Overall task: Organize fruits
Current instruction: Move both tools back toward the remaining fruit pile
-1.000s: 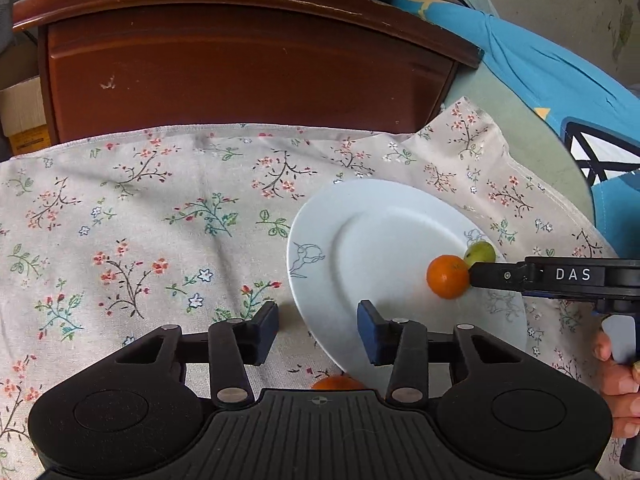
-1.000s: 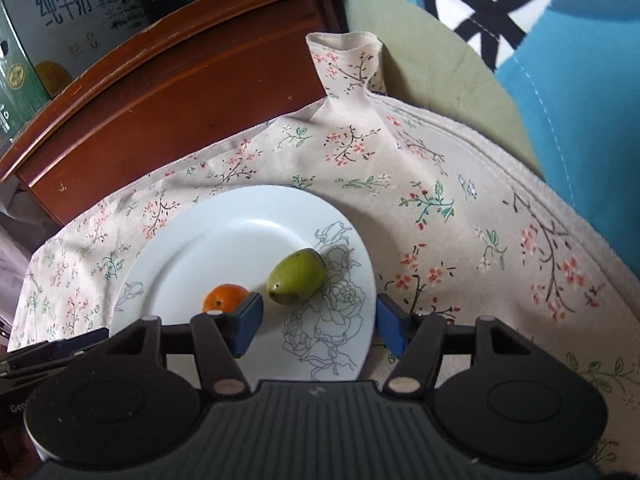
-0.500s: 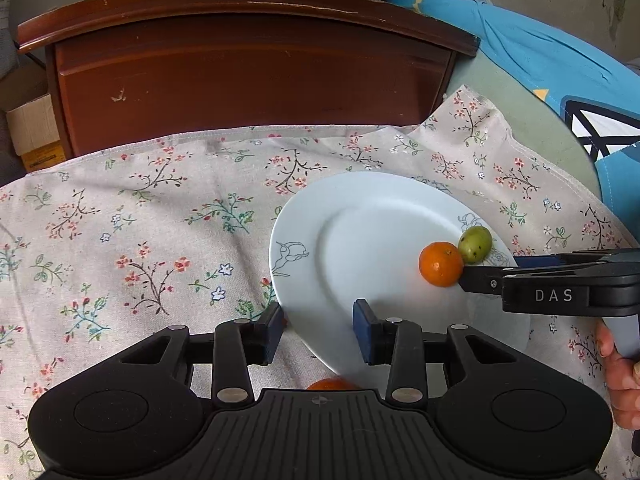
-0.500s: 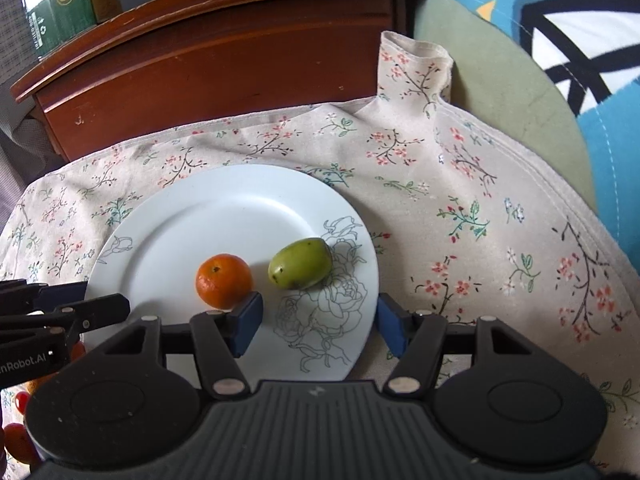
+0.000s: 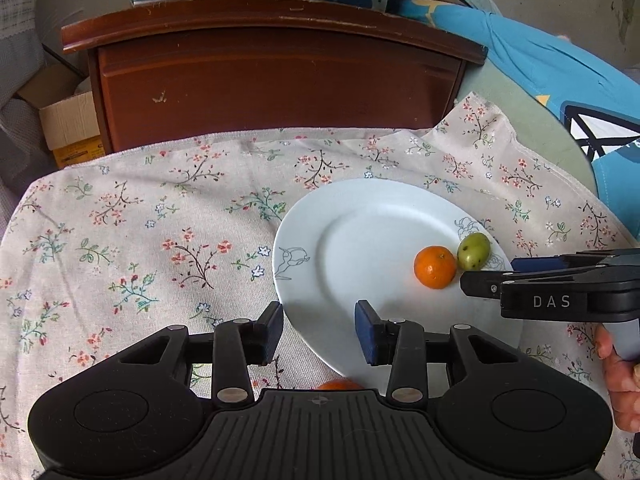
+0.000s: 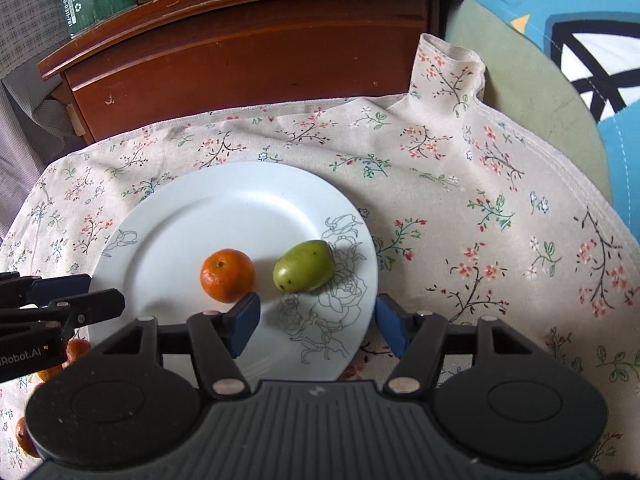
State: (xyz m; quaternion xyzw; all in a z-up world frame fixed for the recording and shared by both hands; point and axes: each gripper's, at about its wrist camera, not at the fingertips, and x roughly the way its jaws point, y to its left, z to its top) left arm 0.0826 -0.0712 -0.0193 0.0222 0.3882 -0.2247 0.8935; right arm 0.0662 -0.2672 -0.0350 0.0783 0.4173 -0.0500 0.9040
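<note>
A white plate (image 6: 168, 216) sits on the flowered cloth (image 6: 500, 216) in front of a dark wooden cabinet (image 6: 248, 40). On the plate lie a small orange (image 6: 227, 275) and a green fruit (image 6: 304, 266), close together but not touching, the green one over the rose drawing near the plate's right rim. The right gripper (image 6: 316, 322) is held low and level over the near edge of the plate, its blue-padded fingers spread apart with nothing between them; the orange is just beyond its left finger and the green fruit just beyond the gap. From the other side, the left gripper (image 5: 319, 330) hovers over the plate's near-left rim, fingers likewise apart and empty, one over the cloth and one over the plate. A hand (image 5: 620, 384) grips the right tool's handle at the plate's right side. More small orange fruits (image 6: 74, 350) lie on the cloth off the plate's near-left edge, partly hidden behind the grippers.
</note>
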